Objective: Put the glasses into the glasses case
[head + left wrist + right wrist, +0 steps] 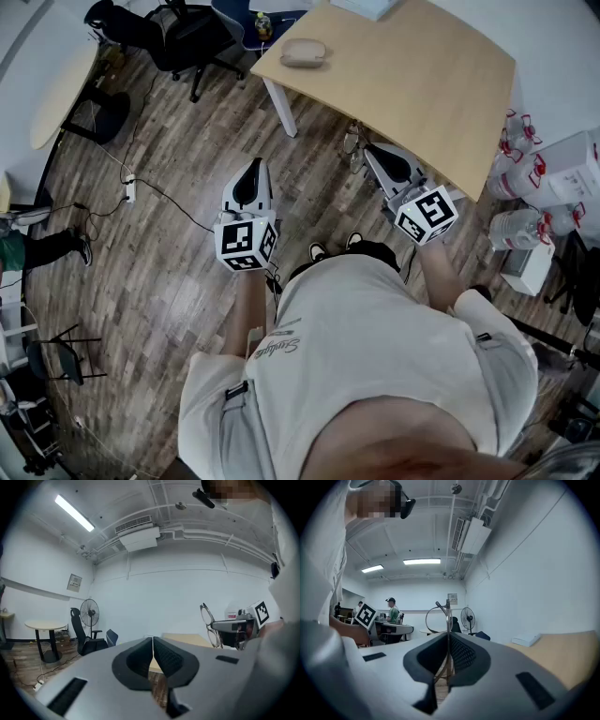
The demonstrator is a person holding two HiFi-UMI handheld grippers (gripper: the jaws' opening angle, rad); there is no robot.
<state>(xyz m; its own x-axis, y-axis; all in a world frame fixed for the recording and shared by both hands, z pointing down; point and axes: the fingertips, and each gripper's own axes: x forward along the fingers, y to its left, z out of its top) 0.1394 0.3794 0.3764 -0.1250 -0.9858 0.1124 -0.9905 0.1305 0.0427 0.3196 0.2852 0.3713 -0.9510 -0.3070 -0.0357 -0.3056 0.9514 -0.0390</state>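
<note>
Right gripper [448, 641]: closed on the glasses [206, 617].
Left gripper [152, 644]: jaws together, nothing between them.
Table [441, 84]: carries the glasses case [303, 52] at its far corner.
Glasses: in the air near the table edge; probably light, thin and fragile, so better to grip the frame, not the lenses.

Case [303, 52] on table [412, 94], near L edge.

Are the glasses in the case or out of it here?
Out. The right gripper is shut on the glasses, while the glasses case lies apart on the table.
</note>
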